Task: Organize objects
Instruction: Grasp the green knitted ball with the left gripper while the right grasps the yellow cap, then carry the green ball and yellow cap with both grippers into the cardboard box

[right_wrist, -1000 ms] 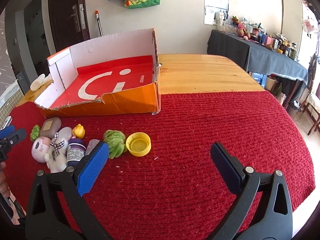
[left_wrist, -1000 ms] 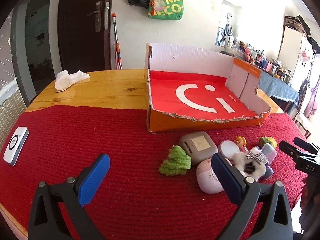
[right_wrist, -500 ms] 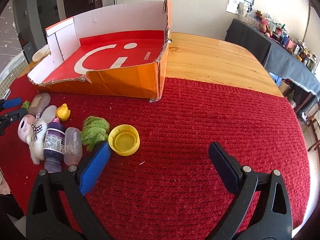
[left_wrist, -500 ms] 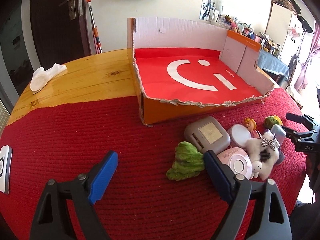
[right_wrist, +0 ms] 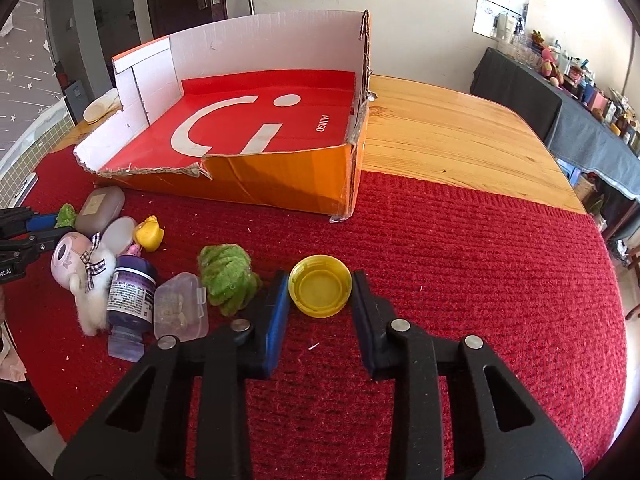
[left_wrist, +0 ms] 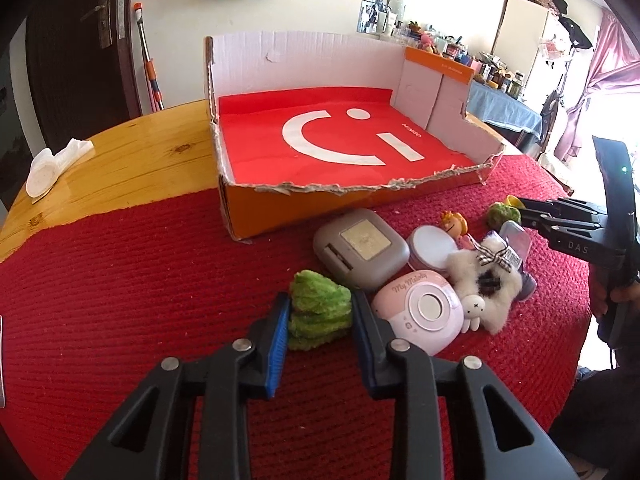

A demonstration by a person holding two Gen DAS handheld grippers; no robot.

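Note:
A cut-open orange cardboard box (left_wrist: 280,208) with a red floor stands on the red mat (left_wrist: 120,280); it also shows in the right wrist view (right_wrist: 280,184). My left gripper (left_wrist: 320,312) is shut on a green fuzzy toy (left_wrist: 318,312) that rests on the mat. My right gripper (right_wrist: 320,292) is shut on a yellow cap (right_wrist: 320,290), also on the mat. Beside them lie a grey case (left_wrist: 360,248), a pink round device (left_wrist: 420,310), a white plush (left_wrist: 486,280), a purple bottle (right_wrist: 130,300), a clear small box (right_wrist: 180,310), a second green toy (right_wrist: 228,276) and a yellow duck (right_wrist: 149,234).
A wooden table (right_wrist: 440,136) extends beyond the mat. A white cloth (left_wrist: 52,164) lies at its far left. A cluttered side table (right_wrist: 580,92) stands to the right. A door and a broom stand behind the box.
Both grippers moved forward and down and closed: the left onto the green fuzzy toy, the right onto the yellow cap.

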